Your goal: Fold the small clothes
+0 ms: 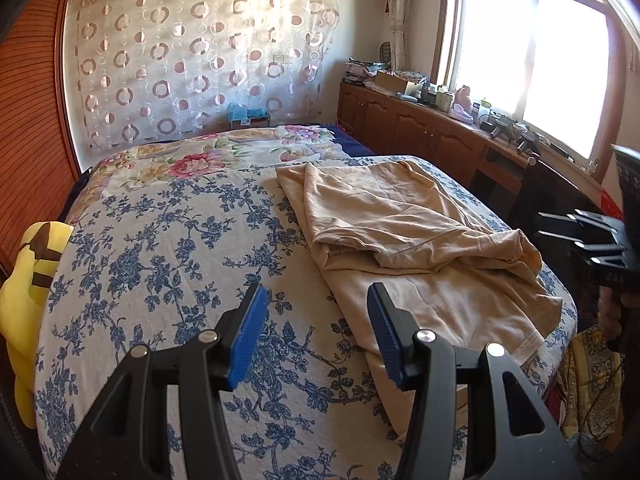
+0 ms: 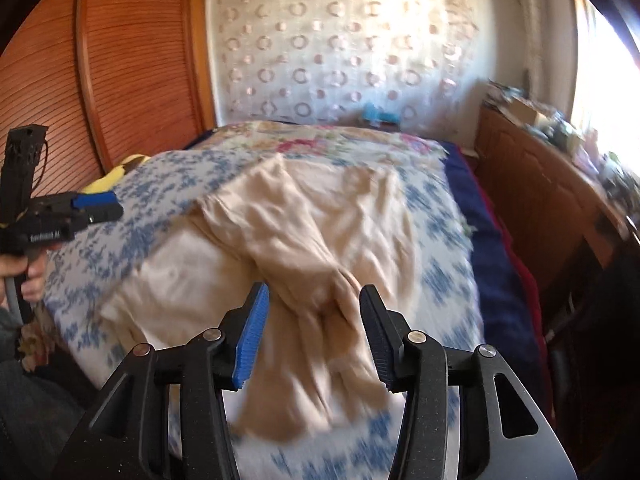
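Left gripper (image 1: 316, 300) stood roughly half open, nothing between its blue pads (image 1: 250, 336), hovering above the blue floral bedspread (image 1: 160, 248). Beige garment (image 1: 400, 220) lay ahead and to the right of its fingers, partly folded, one layer bunched over the flat lower part; hem (image 1: 528, 344) ran just beyond the right finger, close to the bed's right edge. Bare bedspread ahead-left of the fingers gave plenty of open room; yellow plush (image 1: 28, 280) sat at the far left edge.

Right gripper (image 2: 314, 304) was also about half open, holding nothing; no earlier frame, view blurred. Garment lay directly beyond and below its fingertips, crumpled ridge (image 2: 320, 280) seen in the gap but pads not pressing it. Right of its fingers: dark blue bed edge (image 2: 500, 280), then a narrow gap to the wooden cabinet (image 2: 540, 200). Left of them: the other gripper in a hand (image 2: 30, 276), well apart.
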Demonstrator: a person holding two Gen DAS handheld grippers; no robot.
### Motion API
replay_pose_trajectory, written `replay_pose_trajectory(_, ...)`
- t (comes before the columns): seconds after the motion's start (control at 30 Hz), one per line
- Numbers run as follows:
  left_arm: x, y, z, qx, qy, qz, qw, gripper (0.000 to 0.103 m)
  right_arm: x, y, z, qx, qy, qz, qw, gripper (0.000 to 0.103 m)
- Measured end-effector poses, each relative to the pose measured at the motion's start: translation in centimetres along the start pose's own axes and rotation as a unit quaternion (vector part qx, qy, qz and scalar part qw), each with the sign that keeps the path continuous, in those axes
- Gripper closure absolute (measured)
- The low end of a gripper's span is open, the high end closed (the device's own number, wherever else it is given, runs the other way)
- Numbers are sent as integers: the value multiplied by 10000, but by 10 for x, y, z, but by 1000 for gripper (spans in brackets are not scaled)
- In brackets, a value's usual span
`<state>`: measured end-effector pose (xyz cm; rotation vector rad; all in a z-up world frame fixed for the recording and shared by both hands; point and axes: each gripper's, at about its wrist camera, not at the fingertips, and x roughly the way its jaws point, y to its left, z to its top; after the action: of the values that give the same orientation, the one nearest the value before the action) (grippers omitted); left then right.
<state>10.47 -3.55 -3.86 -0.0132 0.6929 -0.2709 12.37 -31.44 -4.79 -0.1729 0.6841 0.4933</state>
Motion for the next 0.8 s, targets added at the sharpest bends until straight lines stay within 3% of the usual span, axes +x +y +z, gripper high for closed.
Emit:
replay_pose_trajectory(0.13,4,5,2,-44,42,-6,10000,51,34,20,27,-341,82,256,9991,43)
replay_pose_trajectory(0.43,17,16,10,-21,100,128,9999,51,125,68,57,-991,907,822,9875,43)
replay_pose_trajectory(0.77,31,32,22,-20,144,155,9998,51,177,85,60,-1469,1393,1031,9738,43)
replay_pose_trajectory(0.8,34,33,24,-18,160,137,9998,51,180,84,60,-1495,1392,1050,9733,48)
